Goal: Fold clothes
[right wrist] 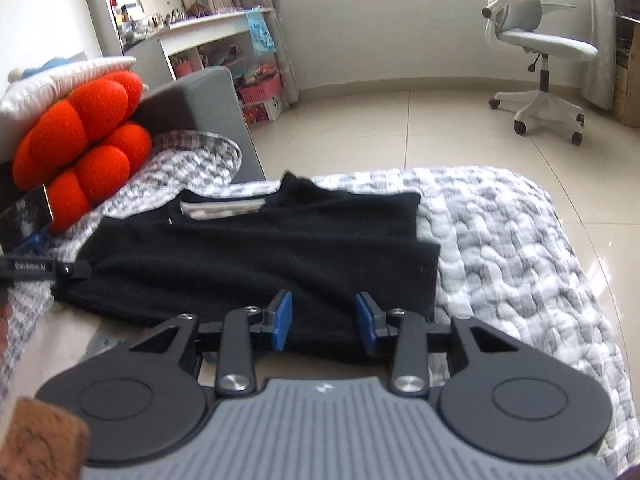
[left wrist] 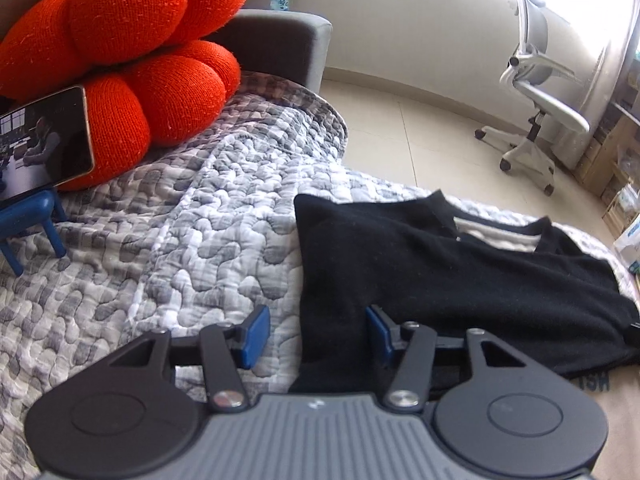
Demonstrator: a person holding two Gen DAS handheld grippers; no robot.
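A pale tiled floor (left wrist: 420,128) and a plain wall fill the background of the left wrist view, with a white office chair (left wrist: 536,116) by a bright window. Nearer lies a bed spread with a grey and white quilt (left wrist: 168,240). An orange cushion (left wrist: 120,60) leans at the bed's head against a grey headboard (left wrist: 280,44), and a phone (left wrist: 44,140) rests on a small blue stand (left wrist: 32,216) in front of it. A black sweater (left wrist: 440,276) lies partly folded on the quilt, with a white patch at its neckline. The left gripper (left wrist: 318,336) hangs over the sweater's near left edge, its blue pads apart; the right pad is over the black cloth, the left pad over the quilt, and nothing is pinched.

In the right wrist view the same tiled floor (right wrist: 400,128) runs to a white shelf unit (right wrist: 192,28) crowded with small items, and pink baskets (right wrist: 260,88) below hold things too small to make out. The chair (right wrist: 540,52) stands at the right. The sweater (right wrist: 260,248) lies across the quilt (right wrist: 500,240), the cushion (right wrist: 80,136) to its left. The right gripper (right wrist: 324,318) is over the sweater's near hem, pads apart with black cloth showing between them but not squeezed. A black bar of the other tool (right wrist: 44,270) reaches in at the left edge.
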